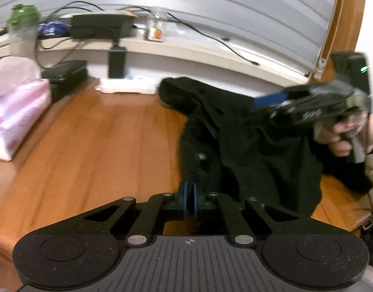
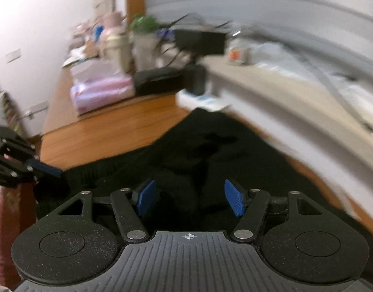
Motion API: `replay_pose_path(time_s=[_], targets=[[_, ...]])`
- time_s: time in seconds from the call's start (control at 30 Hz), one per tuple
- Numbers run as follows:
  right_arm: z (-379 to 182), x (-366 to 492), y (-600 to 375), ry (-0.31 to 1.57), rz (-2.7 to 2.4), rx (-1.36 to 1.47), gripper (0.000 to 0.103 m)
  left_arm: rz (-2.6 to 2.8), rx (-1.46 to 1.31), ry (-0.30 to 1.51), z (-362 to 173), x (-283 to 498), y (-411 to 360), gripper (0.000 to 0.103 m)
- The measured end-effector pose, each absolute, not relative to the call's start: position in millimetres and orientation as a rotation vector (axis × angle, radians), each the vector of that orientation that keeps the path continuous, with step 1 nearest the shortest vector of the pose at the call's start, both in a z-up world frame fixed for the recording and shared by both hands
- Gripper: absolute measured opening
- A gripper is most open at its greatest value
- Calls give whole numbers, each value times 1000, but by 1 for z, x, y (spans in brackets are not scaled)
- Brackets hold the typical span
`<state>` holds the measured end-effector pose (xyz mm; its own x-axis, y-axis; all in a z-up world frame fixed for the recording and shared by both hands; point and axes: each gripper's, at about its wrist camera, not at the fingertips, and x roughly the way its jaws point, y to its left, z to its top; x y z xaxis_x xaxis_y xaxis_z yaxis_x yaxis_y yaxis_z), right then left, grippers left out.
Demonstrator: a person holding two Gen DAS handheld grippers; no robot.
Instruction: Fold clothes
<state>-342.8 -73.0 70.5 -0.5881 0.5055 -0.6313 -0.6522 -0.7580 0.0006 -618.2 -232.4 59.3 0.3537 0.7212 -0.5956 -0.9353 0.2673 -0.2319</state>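
A black knitted garment (image 1: 247,141) lies crumpled on the wooden table (image 1: 101,146), and it also fills the middle of the right wrist view (image 2: 198,150). Its ribbed edge runs straight into the blue pads of my left gripper (image 1: 190,200), which is shut on it. That gripper also shows at the left edge of the right wrist view (image 2: 46,168), at the garment's corner. My right gripper (image 2: 190,200) hovers open over the cloth with nothing between its pads. In the left wrist view the right gripper (image 1: 271,99) is blurred above the garment's far side, held by a hand (image 1: 340,133).
A pink tissue pack (image 1: 13,112), a black case (image 1: 64,75) and a white power strip (image 1: 128,85) with a black adapter (image 1: 117,62) stand along the back left. The sill (image 1: 186,48) behind carries cables, a jar and a green-capped bottle (image 1: 22,19).
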Motion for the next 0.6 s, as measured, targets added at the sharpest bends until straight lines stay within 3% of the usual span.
replay_pose_path(time_s=[0.07,0.13,0.2,0.3,0.43,0.6], targets=[[60,-358,-70,323,2323,-884,62,1155,-627,404,58,-624,-238,5],[52,-363,-73,325,2326,-925,54,1158,-634,406,55,-627,-239,5],[50,-360,-74,335,2350,-933,24,1160,-637,404,52,-628,-238,5],[56,-350,-83,287,2355,-900,8,1169,-635,401,51,-629,-235,5],[76,-322,-91,282,2345,-785,7,1171,-629,399,53,-628,-234,5],[64,-293,-88,331,2283,-850,8,1170,-641,398,51,-628,-229,6]])
